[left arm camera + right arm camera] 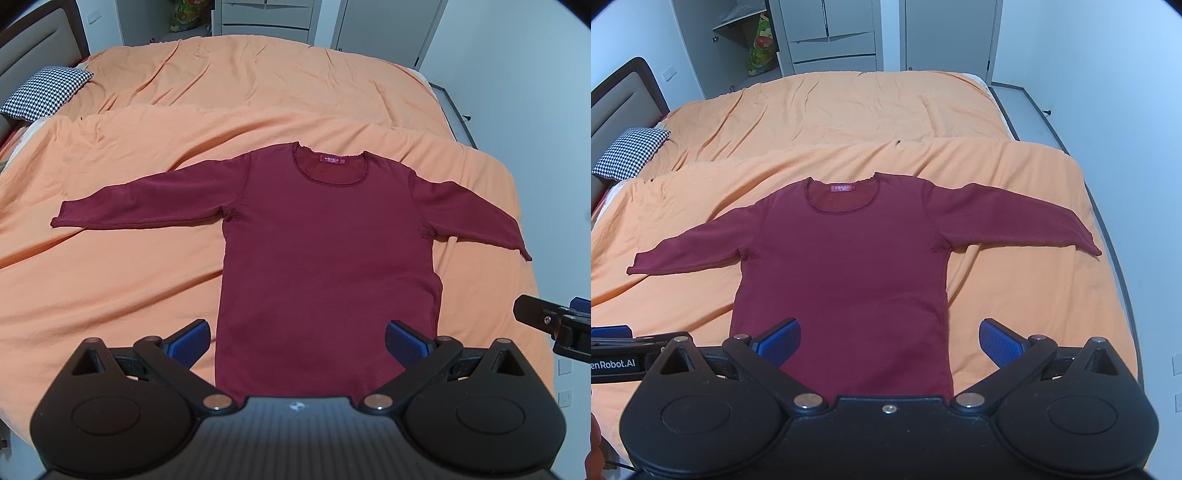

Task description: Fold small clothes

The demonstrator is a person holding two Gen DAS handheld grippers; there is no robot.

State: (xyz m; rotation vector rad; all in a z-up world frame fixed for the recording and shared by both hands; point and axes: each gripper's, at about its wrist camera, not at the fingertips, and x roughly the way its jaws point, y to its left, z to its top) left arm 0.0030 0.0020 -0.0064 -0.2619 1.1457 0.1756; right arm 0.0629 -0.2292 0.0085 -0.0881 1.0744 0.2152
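Left claw: jaws spread wide, blue pads apart, nothing between them; it hangs above the shirt's hem, apart from the cloth. Right claw: likewise wide open and empty, just beside the left one, over the hem's right half. Shirt: dark red, long-sleeved, laid flat and face up on the bedspread, hem nearest the claws, body running straight ahead of them. Left sleeve: stretched out ahead and to the left of the left claw. Right sleeve: stretched out ahead and to the right of the right claw. Neckline with red label: farthest part, dead ahead. Beyond: rumpled bedding, a checked pillow far left, cupboards at the wall. Step, as judged: the start, with the shirt spread and no fold made. Next move likely calls for each claw to reach out to its own sleeve, close on the cuff or shoulder, and carry it inward across the body without dragging the rest askew.
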